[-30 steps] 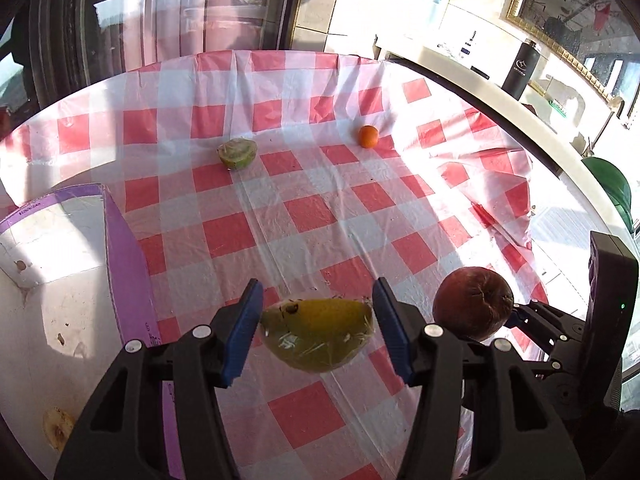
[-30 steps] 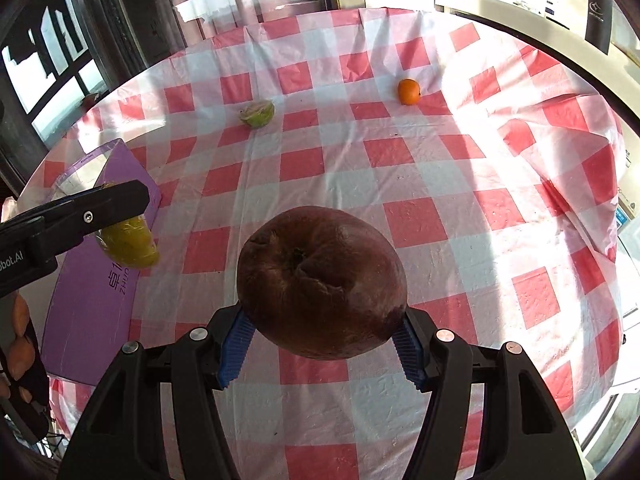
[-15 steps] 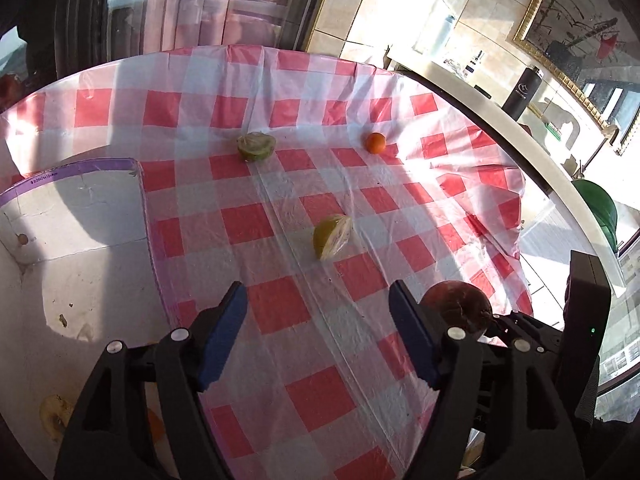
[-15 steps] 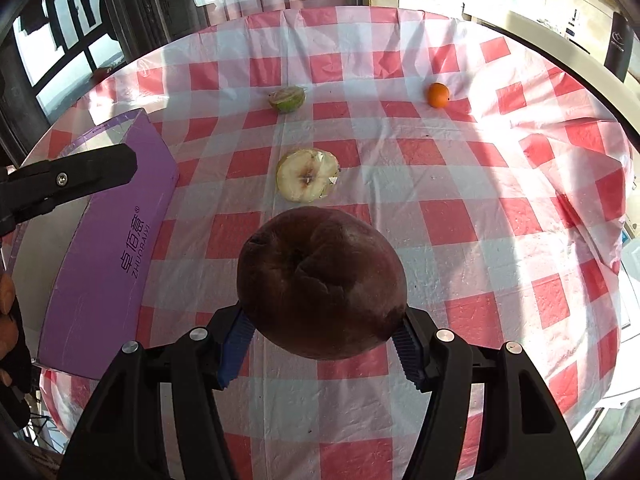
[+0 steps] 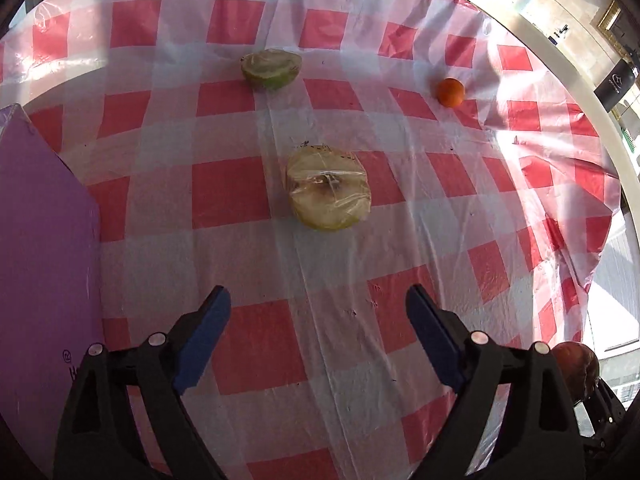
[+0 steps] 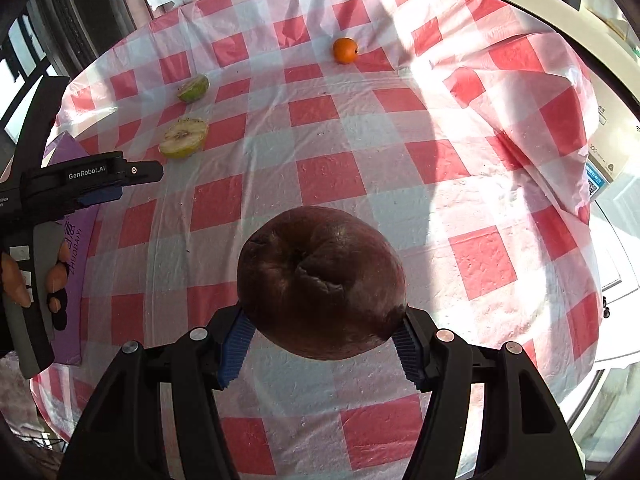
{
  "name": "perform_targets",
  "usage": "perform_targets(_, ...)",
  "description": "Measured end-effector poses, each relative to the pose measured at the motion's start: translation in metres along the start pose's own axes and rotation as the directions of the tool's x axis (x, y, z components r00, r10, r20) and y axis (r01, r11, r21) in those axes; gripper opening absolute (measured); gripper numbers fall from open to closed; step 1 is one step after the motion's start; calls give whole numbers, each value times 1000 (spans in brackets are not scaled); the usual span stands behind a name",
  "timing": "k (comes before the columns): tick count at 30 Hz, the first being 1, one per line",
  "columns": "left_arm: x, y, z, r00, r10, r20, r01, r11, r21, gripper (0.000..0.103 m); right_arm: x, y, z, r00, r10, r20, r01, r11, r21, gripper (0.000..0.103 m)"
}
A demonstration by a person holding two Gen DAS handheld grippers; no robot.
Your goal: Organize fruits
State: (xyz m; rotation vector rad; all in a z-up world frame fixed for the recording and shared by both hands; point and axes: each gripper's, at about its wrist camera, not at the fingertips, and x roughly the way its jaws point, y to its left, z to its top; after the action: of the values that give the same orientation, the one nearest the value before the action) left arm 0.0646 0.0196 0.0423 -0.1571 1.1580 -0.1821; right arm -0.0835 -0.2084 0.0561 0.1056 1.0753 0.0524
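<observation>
Right hand-held gripper point(image 6: 322, 350) pinches a dark, wrinkled apple point(image 6: 320, 282) with a sunken, bruised top.

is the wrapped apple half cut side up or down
Cut side up: the wrapped apple half shows its pale flesh and core, resting on the tablecloth.

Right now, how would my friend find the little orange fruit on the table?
Look at the red-and-white checked tablecloth. At its far side, right of two cut fruit halves, sits the orange fruit. It is the only small, round, whole, bright one.
</observation>
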Motion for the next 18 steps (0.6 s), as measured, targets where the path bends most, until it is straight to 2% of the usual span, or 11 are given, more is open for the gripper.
perform_targets(3,22,-6,21,1000,22,-1,-22,1000,0,93,12,-21,5,1000,20,-21,-20,1000,23,61)
perform_targets(7,54,-13,42,993,113,-16,-112,993,43,94,30,-38,16,998,60,-35,-59,998,30,61)
perform_targets(12,70,-27,60,986,165,22,-167,981,100,96,47,-47,31,994,103,-38,-103,995,5,61)
perform_targets(14,71,-38,59,980,191,54,-197,971,137,89,52,-51,36,993,114,-40,-114,994,-1,61)
perform_targets(15,71,-41,58,980,185,70,-194,971,143,81,55,-52,37,992,116,-42,-116,993,-3,61)
perform_targets(16,68,-43,56,979,184,84,-195,970,143,66,57,-55,38,992,119,-44,-119,993,-4,61)
perform_targets(17,66,-47,53,980,178,90,-190,972,142,60,59,-57,39,992,120,-47,-121,993,-2,61)
perform_targets(18,63,-50,49,981,176,78,-185,974,134,60,60,-59,40,991,121,-49,-121,993,0,61)
